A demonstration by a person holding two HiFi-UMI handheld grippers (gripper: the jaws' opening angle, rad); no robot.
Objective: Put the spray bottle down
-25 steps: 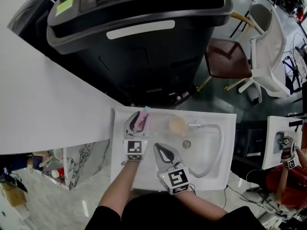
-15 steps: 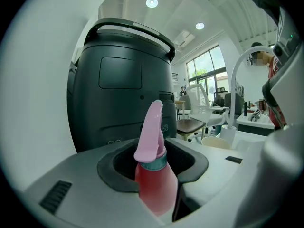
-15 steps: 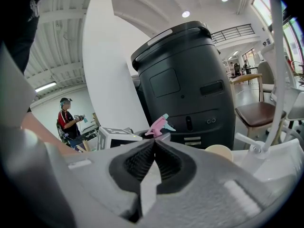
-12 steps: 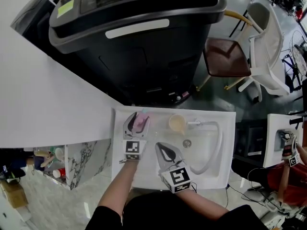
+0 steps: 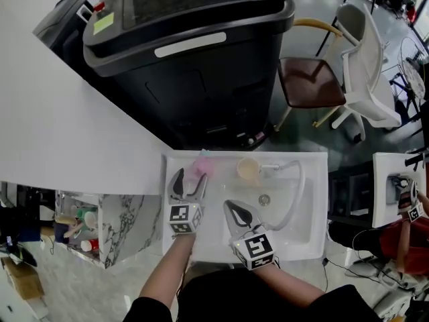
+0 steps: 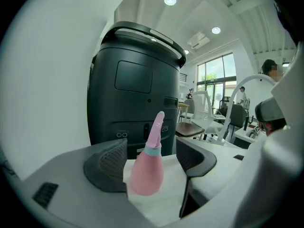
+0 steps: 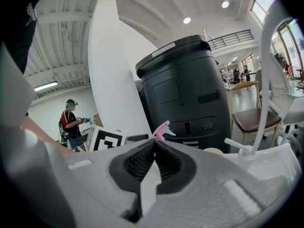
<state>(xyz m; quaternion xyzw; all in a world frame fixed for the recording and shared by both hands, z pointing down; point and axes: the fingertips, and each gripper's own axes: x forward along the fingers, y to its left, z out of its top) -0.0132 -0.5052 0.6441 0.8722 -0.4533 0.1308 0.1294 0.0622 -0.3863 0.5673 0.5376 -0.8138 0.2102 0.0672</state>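
The pink spray bottle (image 5: 201, 164) with a pale blue collar stands upright on the back left corner of the white sink (image 5: 310, 237). My left gripper (image 5: 190, 178) sits just in front of it, its jaws opening. In the left gripper view the bottle (image 6: 147, 170) stands between the two dark pads (image 6: 110, 163), with a gap on each side and no pad touching it. My right gripper (image 5: 236, 210) hovers over the basin, shut with nothing in it. In the right gripper view its pads (image 7: 142, 163) meet, and the bottle's nozzle (image 7: 164, 128) shows just beyond my right gripper (image 7: 154, 145).
A beige cup (image 5: 248, 171) stands at the sink's back rim beside the curved white faucet (image 5: 297, 180). The drain (image 5: 264, 198) lies mid-basin. A big black machine (image 5: 194, 59) rises behind the sink, a white wall (image 5: 53, 139) to the left, chairs (image 5: 315, 82) to the right.
The left gripper's jaws have spread off the pink bottle and the gripper has drawn back toward me. The bottle stays standing at the sink's corner. The right gripper has pulled back a little.
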